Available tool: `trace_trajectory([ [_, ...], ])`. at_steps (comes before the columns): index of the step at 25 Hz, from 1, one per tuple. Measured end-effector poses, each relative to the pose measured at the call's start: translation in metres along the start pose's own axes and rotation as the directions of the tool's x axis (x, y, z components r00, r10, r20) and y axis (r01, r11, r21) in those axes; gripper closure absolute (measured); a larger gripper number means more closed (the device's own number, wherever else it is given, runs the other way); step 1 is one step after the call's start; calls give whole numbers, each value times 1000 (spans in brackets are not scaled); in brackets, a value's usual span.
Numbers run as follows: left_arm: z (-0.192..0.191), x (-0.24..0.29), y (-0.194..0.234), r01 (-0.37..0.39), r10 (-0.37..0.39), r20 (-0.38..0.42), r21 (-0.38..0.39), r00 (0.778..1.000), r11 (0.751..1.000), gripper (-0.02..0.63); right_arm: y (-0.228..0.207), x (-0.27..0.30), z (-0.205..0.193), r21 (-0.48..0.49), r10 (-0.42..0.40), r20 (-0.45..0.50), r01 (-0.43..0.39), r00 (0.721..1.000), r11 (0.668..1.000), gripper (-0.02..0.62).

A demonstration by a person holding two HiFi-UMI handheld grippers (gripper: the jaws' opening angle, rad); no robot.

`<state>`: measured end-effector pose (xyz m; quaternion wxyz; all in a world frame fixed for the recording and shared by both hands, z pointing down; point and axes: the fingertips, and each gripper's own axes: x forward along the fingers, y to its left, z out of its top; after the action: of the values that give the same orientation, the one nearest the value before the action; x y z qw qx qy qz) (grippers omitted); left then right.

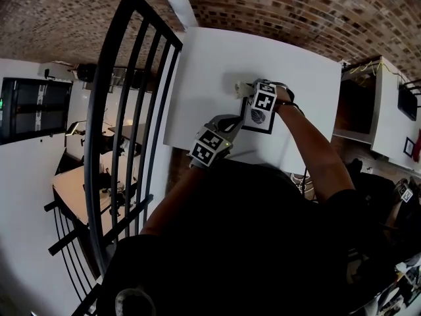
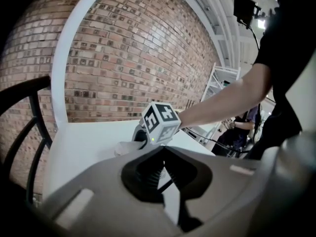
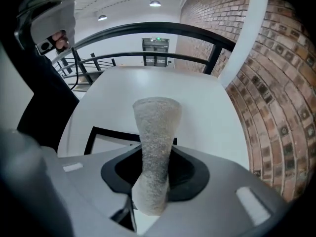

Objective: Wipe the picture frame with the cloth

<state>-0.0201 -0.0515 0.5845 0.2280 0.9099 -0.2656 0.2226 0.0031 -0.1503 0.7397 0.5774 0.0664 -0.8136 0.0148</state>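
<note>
Brick wall (image 1: 276,5) is backing a white table (image 1: 210,78), with a black railing (image 1: 122,117) alongside. The left gripper (image 1: 231,125) is clamping the picture frame (image 3: 103,132) lying there, and the right gripper (image 1: 252,96) is pinching the cloth (image 3: 155,132).

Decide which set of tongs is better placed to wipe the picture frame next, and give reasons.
Right. The right tongs clamp the cloth, which sits directly over the picture frame. The left tongs appear to pinch the frame's edge, steadying it.
</note>
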Motion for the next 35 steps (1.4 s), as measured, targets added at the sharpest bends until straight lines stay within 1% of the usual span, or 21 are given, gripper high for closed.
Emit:
trace_trajectory([
  [4, 3, 2, -4, 4, -4, 5, 3, 1000, 1000, 604, 1, 4, -6, -19, 7, -33, -7, 999, 1000, 471],
  [7, 5, 7, -5, 8, -8, -2, 8, 1000, 1000, 604, -1, 4, -19, -17, 7, -45, -8, 999, 1000, 471],
  [15, 6, 21, -10, 36, -35, -24, 22, 999, 999, 604, -2, -5, -57, 37, -1, -68, 3, 998, 999, 471],
  [22, 11, 35, -28, 77, -75, -31, 52, 997, 996, 604, -3, -22, -93, 87, -28, -83, 36, 996, 996, 471],
  [27, 8, 39, -37, 84, -82, -37, 59, 996, 995, 604, 2, -27, -119, 101, -24, -125, 37, 992, 994, 471],
  [30, 5, 37, -39, 78, -76, -34, 61, 997, 995, 605, 6, -28, -118, 96, -23, -117, 35, 993, 995, 471],
  [35, 0, 26, -39, 58, -57, -32, 51, 998, 997, 604, 6, -29, -84, 50, -32, -83, 36, 996, 998, 470],
])
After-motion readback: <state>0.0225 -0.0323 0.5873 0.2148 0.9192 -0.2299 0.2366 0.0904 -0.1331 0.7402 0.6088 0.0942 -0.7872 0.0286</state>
